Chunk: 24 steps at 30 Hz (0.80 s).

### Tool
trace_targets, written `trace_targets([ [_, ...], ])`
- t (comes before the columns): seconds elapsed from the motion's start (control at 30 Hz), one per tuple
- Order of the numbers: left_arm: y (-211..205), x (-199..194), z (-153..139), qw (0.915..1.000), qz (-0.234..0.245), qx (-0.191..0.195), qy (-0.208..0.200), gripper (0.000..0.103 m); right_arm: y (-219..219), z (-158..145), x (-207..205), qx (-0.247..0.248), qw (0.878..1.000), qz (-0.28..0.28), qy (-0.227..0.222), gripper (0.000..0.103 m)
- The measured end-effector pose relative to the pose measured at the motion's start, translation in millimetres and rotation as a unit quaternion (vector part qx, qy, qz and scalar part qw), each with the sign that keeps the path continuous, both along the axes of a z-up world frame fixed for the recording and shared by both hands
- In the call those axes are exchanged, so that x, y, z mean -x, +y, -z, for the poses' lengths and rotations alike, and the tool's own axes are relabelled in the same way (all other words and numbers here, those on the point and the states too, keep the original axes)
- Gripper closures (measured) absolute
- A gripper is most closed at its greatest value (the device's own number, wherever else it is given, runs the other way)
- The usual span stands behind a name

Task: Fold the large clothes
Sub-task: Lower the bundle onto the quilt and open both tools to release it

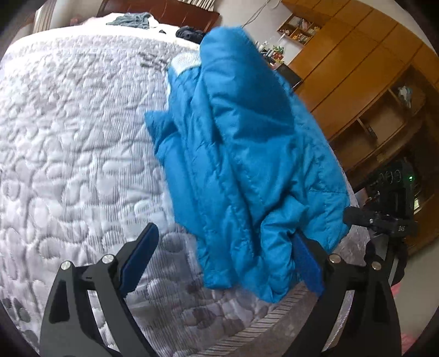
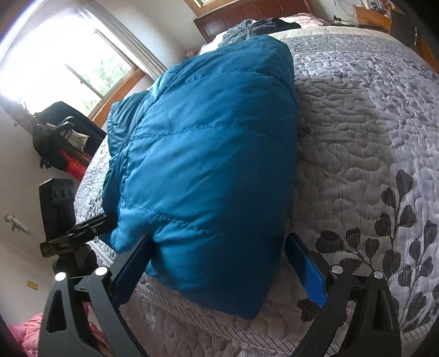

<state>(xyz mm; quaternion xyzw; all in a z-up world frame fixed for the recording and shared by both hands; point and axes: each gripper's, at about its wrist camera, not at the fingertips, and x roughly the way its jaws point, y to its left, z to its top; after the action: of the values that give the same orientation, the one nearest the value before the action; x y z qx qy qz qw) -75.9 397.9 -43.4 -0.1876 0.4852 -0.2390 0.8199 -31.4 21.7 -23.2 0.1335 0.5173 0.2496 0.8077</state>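
Observation:
A blue quilted puffer jacket [image 1: 241,153] lies bundled in a thick fold on the grey-and-white quilted bed [image 1: 68,137], near the bed's edge. My left gripper [image 1: 225,261] is open. Its right finger [image 1: 307,263] touches the jacket's near end and its left finger [image 1: 142,255] hangs over bare quilt. In the right wrist view the same jacket [image 2: 208,153] shows a smooth, rounded back. My right gripper [image 2: 219,272] is open and straddles the jacket's near end, a finger [image 2: 307,274] on each side. Each gripper's body shows at the edge of the other's view [image 1: 389,217] [image 2: 60,219].
Grey and dark clothes [image 1: 131,20] lie by the brown headboard [image 1: 170,11]. Wooden cabinets and shelves [image 1: 370,82] stand beyond one side of the bed. A window [image 2: 68,63] and a dark chair with items [image 2: 63,131] are on the other. Pink fabric [image 2: 27,329] lies on the floor.

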Motion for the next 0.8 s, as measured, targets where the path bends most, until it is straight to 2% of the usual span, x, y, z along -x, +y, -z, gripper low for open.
trace_targets([
  [0.13,2.9,2.0,-2.0,1.0,-0.003,-0.003,-0.001,0.01,2.8,-1.3,1.1,0.004,1.0,0.004,-0.003,0.006],
  [0.23,-0.9,7.9,-16.2,0.9998,-0.011,-0.014,-0.01,0.01,4.1,-6.5,5.4,0.015,1.0,0.01,-0.013,0.006],
  [0.5,-10.3,29.5,-53.9,0.9953,-0.037,-0.079,-0.043,0.01,10.6,-28.9,27.9,0.059,0.996,0.025,-0.06,0.005],
  [0.7,-24.0,51.4,-81.1,0.9856,-0.057,-0.143,-0.071,0.006,16.2,-48.5,51.7,0.092,0.989,0.044,-0.108,0.004],
  [0.8,-29.8,61.0,-92.8,0.9839,-0.056,-0.151,-0.076,0.006,16.1,-54.2,60.9,0.111,0.984,0.059,-0.127,0.004],
])
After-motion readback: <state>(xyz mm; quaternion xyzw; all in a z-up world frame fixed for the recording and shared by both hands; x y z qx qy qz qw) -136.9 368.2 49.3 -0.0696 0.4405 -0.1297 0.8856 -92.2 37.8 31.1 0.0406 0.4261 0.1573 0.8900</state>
